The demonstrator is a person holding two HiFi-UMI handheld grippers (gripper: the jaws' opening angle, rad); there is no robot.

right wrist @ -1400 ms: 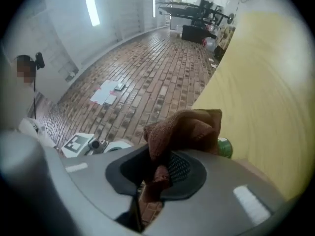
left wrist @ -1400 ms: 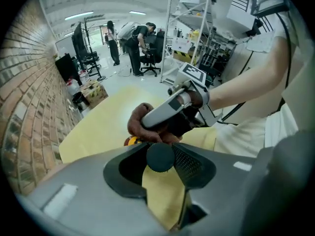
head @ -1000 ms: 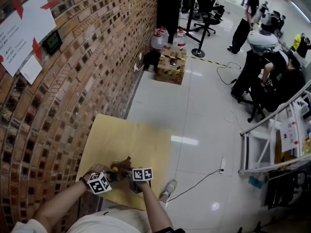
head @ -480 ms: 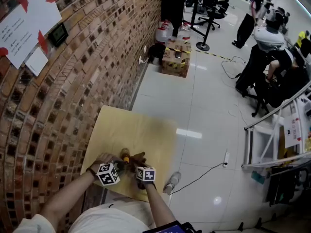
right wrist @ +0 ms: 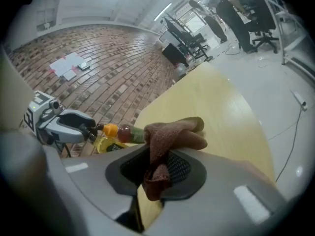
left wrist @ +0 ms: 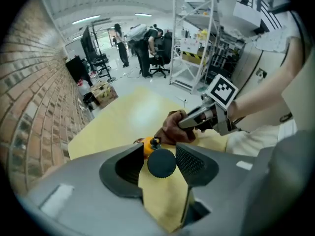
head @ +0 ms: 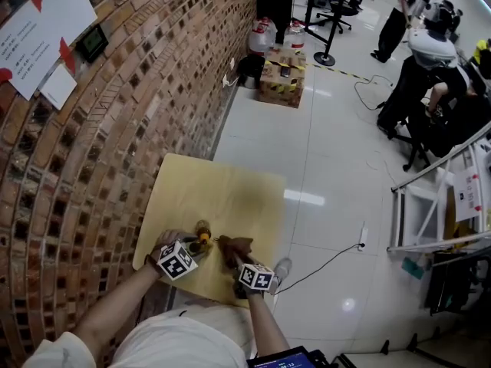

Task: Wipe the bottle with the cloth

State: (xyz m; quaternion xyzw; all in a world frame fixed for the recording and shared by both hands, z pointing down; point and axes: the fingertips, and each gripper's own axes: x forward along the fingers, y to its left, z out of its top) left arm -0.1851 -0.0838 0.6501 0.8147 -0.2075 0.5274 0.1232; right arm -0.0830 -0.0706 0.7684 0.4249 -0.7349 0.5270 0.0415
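Right gripper [right wrist: 156, 170] is pinching brown terry cloth [right wrist: 172, 134] at 3 o'clock of orange-necked bottle [right wrist: 125, 132]; left gripper [left wrist: 158, 161], just spreading round it, should reclamp first.

no legible text; wall papers [head: 32, 35] unreadable

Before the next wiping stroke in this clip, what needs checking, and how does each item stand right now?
1. Right gripper clamps the brown terry cloth: ok.
2. Cloth reaches the orange-capped bottle: ok, it drapes over the bottle's body in the right gripper view.
3. Left gripper steadies the bottle: not ok. Its jaws have just been opening and stand apart, with only a dark round part between them, unclamped.
4. Bottle stands upright: cannot tell.
5. Bottle and cloth sit on the pale yellow table, back from its near edge: ok.
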